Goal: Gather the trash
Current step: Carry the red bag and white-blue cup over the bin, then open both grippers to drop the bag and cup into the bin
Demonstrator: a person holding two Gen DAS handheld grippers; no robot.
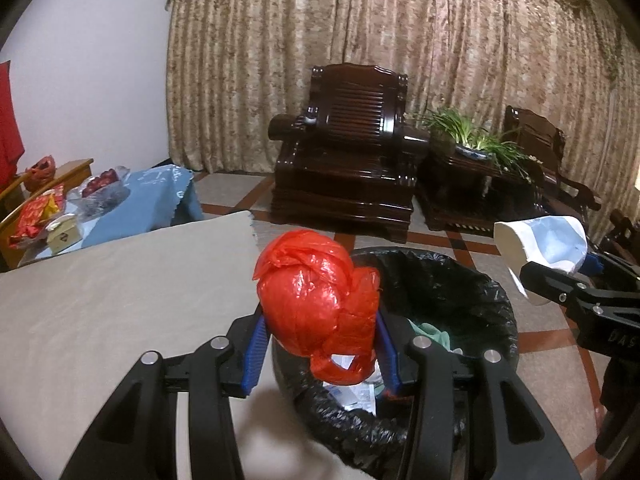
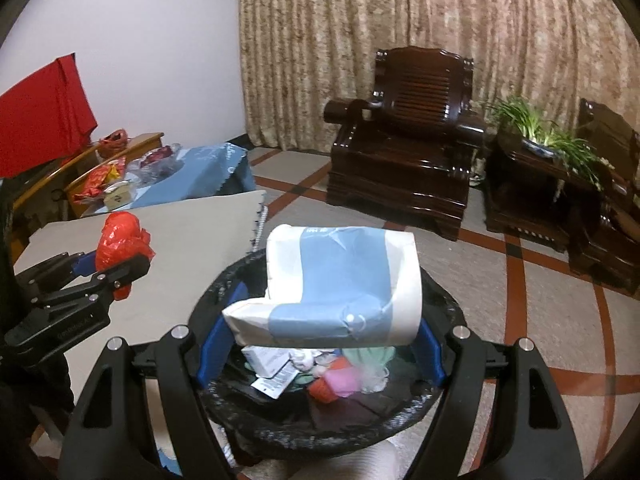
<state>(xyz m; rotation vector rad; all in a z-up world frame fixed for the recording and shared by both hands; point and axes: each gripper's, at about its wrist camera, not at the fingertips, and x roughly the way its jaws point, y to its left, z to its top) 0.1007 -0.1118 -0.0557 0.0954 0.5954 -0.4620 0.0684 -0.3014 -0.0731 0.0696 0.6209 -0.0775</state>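
Left gripper (image 1: 320,344): clamped on a crumpled red bag (image 1: 318,296), held at the near rim of the bin (image 1: 496,320), beside the table (image 1: 100,300). Right gripper (image 2: 320,344): closed around a blue-and-white wrapper (image 2: 332,284), directly above the black-lined bin, over mixed rubbish (image 2: 316,368) inside. Behind: dark wooden armchair (image 2: 404,152) and curtain (image 2: 400,40).

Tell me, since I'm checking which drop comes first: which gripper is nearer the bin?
Right. The right gripper holds the blue-and-white packet directly over the bin; the left gripper, clamping the red bag, sits at its table-side rim.
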